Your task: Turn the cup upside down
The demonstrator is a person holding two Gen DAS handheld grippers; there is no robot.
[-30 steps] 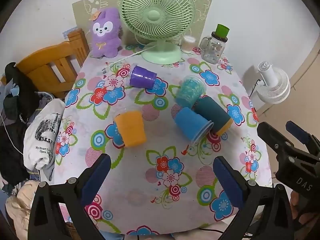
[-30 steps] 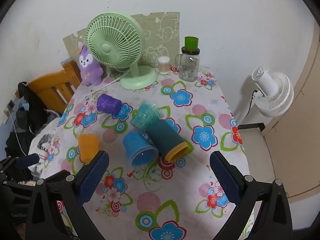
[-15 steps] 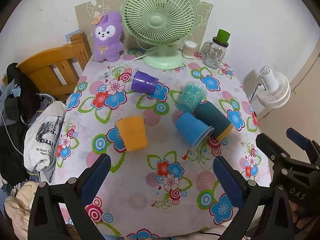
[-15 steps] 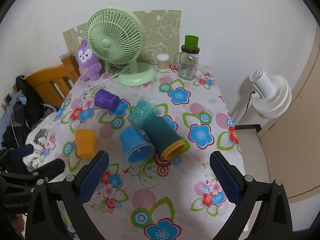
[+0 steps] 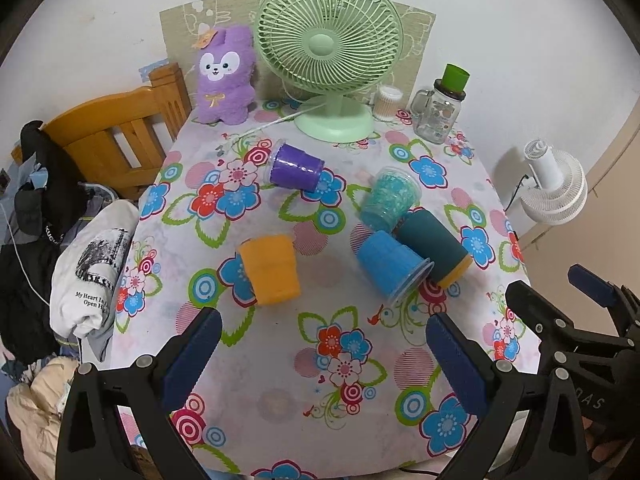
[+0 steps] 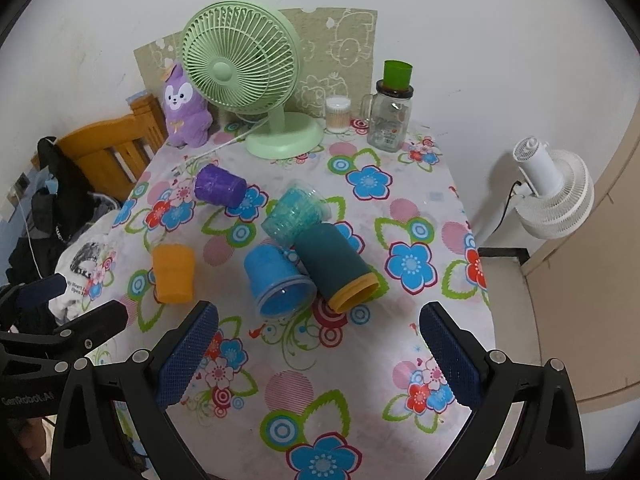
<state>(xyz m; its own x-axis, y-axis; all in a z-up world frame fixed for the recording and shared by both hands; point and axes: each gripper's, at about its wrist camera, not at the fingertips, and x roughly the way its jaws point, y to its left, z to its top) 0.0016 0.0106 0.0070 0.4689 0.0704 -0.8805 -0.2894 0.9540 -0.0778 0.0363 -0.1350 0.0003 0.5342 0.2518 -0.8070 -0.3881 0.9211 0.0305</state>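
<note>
Compared with a second ago, both grippers are being drawn back and raised, so more of the surface (image 5: 280, 392) is being shown and no cup is being approached yet. The left gripper (image 5: 324, 356) and right gripper (image 6: 320, 352) are being held with fingers wide apart, empty. Five cups are lying on their sides mid-surface, the orange cup (image 5: 272, 270) nearest the left; which one is being targeted cannot be told.
</note>
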